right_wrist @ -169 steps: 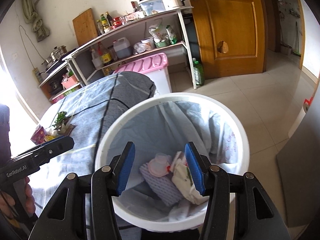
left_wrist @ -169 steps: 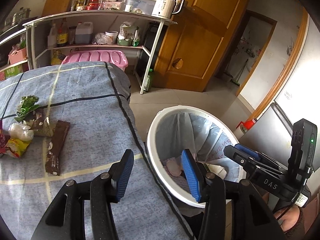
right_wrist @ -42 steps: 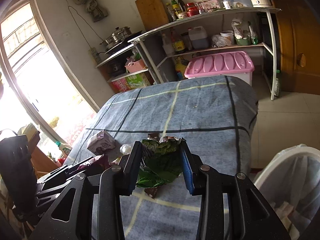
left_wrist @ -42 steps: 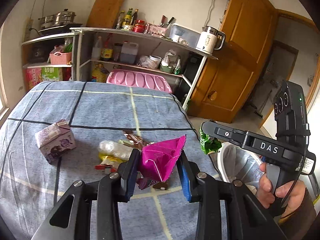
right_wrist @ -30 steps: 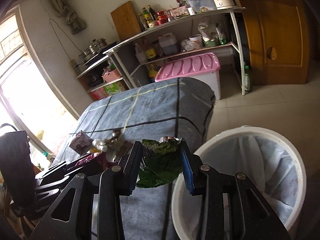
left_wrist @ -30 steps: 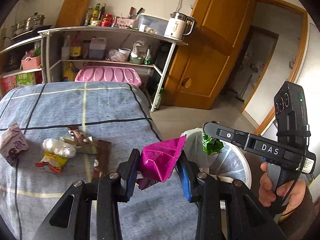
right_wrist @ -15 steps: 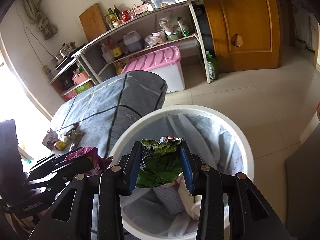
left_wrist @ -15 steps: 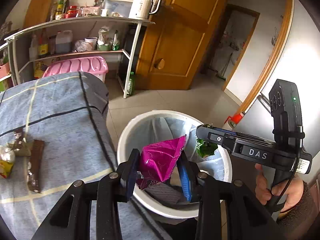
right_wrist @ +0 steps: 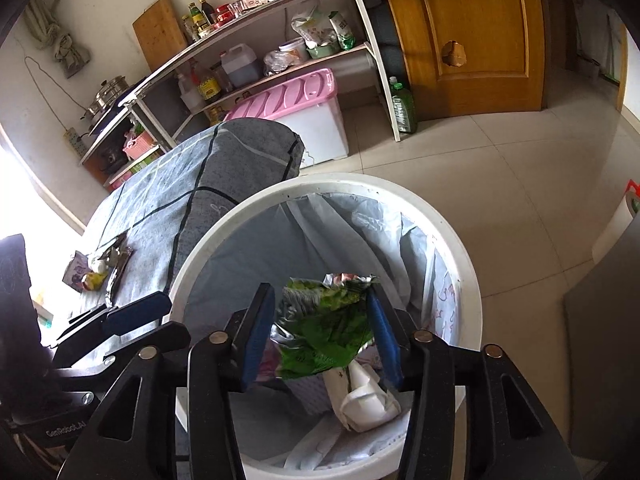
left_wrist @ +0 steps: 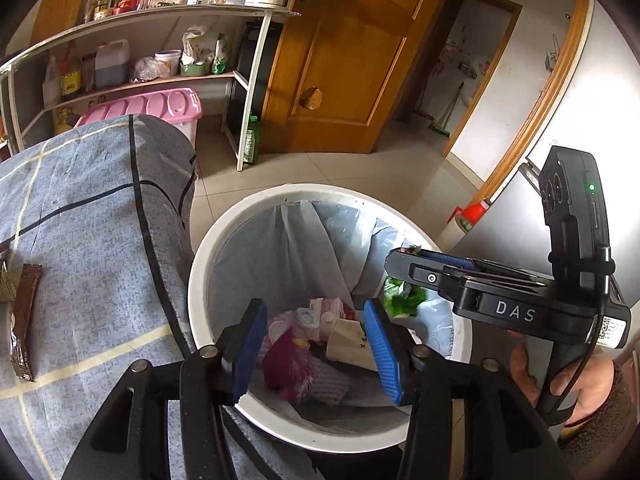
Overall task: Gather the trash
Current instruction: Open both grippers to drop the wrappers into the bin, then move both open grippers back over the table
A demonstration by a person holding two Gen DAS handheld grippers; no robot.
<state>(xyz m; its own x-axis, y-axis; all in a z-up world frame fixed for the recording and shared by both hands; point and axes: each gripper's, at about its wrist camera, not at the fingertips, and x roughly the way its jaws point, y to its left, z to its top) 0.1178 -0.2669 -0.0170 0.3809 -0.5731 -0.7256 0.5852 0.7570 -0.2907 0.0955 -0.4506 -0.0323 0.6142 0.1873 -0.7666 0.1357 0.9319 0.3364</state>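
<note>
Tongs on the left [left_wrist: 315, 340] have just been opening, jaws apart, the pink wrapper [left_wrist: 286, 364] loose below them in the bin [left_wrist: 240, 216]. Right tongs [right_wrist: 320, 330] have also been widening; the green wrapper [right_wrist: 326, 330] hangs between them, touching the right-hand pad.

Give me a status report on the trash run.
Left gripper open, magenta wrapper dropped in bin. Right gripper opening, green wrapper between jaws. Nothing blocking.

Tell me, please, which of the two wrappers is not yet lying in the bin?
The green wrapper: it hangs between the right gripper's just-opened jaws above the bin. The magenta wrapper lies on the trash below the left gripper.
</note>
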